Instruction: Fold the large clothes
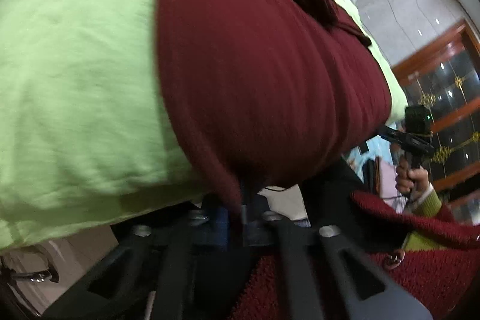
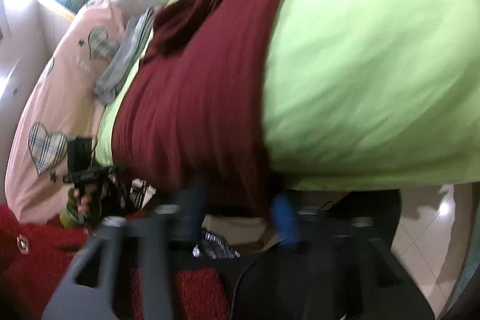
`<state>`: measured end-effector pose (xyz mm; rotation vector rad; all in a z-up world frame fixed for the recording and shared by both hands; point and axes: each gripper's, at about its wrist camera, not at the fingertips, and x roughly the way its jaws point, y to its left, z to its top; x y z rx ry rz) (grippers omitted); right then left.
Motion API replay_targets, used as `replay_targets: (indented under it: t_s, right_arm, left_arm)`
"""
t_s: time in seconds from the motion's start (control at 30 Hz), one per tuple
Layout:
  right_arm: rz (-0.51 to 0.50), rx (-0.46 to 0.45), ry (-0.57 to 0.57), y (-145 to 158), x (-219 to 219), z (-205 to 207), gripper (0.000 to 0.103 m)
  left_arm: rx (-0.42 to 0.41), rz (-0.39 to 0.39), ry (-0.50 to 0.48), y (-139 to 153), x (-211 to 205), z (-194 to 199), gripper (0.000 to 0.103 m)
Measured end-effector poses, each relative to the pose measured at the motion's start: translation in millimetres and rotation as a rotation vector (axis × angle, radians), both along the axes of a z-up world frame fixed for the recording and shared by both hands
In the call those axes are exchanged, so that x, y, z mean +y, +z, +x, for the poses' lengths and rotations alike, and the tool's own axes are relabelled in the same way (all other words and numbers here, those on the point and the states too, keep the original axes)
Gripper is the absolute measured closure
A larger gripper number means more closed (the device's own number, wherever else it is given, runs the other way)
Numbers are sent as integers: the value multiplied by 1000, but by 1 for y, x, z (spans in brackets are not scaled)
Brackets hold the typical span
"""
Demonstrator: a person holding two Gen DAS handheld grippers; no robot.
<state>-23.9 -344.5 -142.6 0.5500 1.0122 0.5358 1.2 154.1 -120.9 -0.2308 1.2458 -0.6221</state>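
Closest to the left wrist lens, the left gripper point(image 1: 240, 215) is pinching the near hem of the maroon garment point(image 1: 264, 73), its jaws drawn right together on a thin fold of cloth. Over on the right wrist view, the right gripper point(image 2: 237, 209) is standing narrowly parted, with the garment's other near corner hanging between its blue-tipped fingers point(image 2: 283, 215); the blur is making it hard to say whether the pads are truly pressing on it.

Beyond the grippers, the garment is lying lengthwise on the light green sheet point(image 1: 75, 64), running away from the bed's edge, its far end bunched into darker folds. It looks to be a fine ribbed knit: light, limp and stretchy, likely to sag and slide rather than hold a crease. Taking it by both near corners at the hem seems the sound choice, keeping the edge taut.

Farther off, a pink heart-print pillow point(image 2: 60, 98) is resting beside the sheet.
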Motion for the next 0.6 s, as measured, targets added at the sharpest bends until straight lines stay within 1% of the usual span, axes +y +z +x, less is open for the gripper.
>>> replay_targets:
  t_s: [0.03,0.07,0.1,0.13,0.23,0.33,0.43,0.47,0.5,0.53,0.6]
  right_arm:
    - [-9,3,17,-1,4,-3,86]
    - [-8,1,43,1,10,-8,93]
    - [1,-3,60,4,13,-12,96]
    - [9,-9,70,8,16,-16,96]
    - [92,-36,68,23,14,-30,97]
    - [217,-85,26,40,3,-37,97]
    - [345,-159,-25,60,-10,-35,98]
    - [375,-183,-38,66,-13,-32,98]
    - [399,-206,-49,73,-15,-30,100]
    - [434,-241,-67,83,-20,-24,101]
    - [469,-291,-112,99,-25,-15,101]
  left_arm:
    - [-20,6,-14,3,-3,-2,100]
    - [-40,7,-37,9,-8,-6,100]
    - [-52,0,-48,14,-10,-8,100]
    - [-70,-10,-54,20,-12,-11,100]
    - [-104,-83,-28,38,-13,-15,100]
    - [-143,-138,18,58,-10,-13,100]
    - [-206,-237,78,83,-6,-6,100]
    - [-239,-274,101,93,-3,-2,100]
    - [-269,-306,116,101,-3,1,100]
    - [-294,-331,133,110,-3,7,100]
    - [-333,-347,158,125,-3,21,100]
